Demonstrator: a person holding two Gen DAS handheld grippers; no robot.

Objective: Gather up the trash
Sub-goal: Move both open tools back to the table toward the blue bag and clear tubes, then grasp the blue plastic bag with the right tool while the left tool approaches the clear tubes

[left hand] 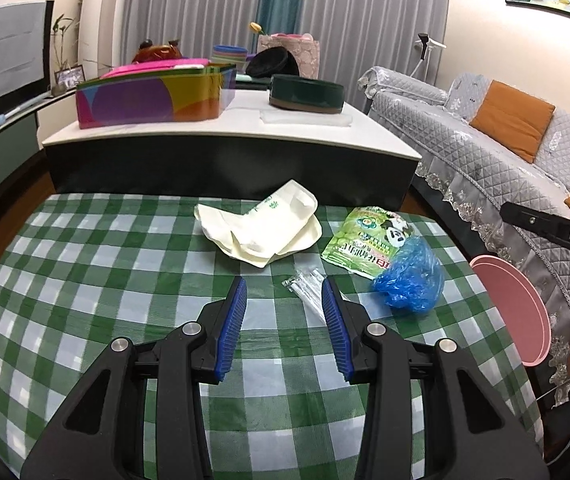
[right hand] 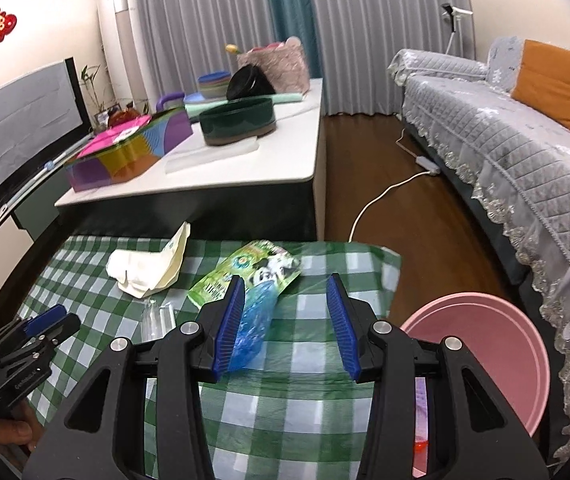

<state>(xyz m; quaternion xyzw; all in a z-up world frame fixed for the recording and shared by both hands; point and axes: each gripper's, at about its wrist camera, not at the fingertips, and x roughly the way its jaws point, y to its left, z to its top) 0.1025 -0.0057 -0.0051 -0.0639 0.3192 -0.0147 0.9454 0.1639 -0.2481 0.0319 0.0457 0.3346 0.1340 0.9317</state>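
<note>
On the green checked tablecloth (left hand: 85, 280) lie a crumpled cream paper bag (left hand: 261, 224), a green panda snack wrapper (left hand: 365, 240), a crumpled blue plastic bag (left hand: 411, 276) and a clear plastic wrapper (left hand: 305, 288). My left gripper (left hand: 285, 292) is open and empty, just short of the clear wrapper. My right gripper (right hand: 287, 292) is open and empty above the blue bag (right hand: 255, 328) and the snack wrapper (right hand: 245, 276). The cream bag (right hand: 149, 268) and clear wrapper (right hand: 159, 318) lie to its left. A pink bin (right hand: 485, 344) stands right of the table.
A white low table (left hand: 229, 132) behind holds a colourful box (left hand: 149, 96) and a dark green round tin (left hand: 307, 92). A grey covered sofa (right hand: 505, 140) with orange cushions runs along the right. A white cable (right hand: 385, 196) lies on the wood floor.
</note>
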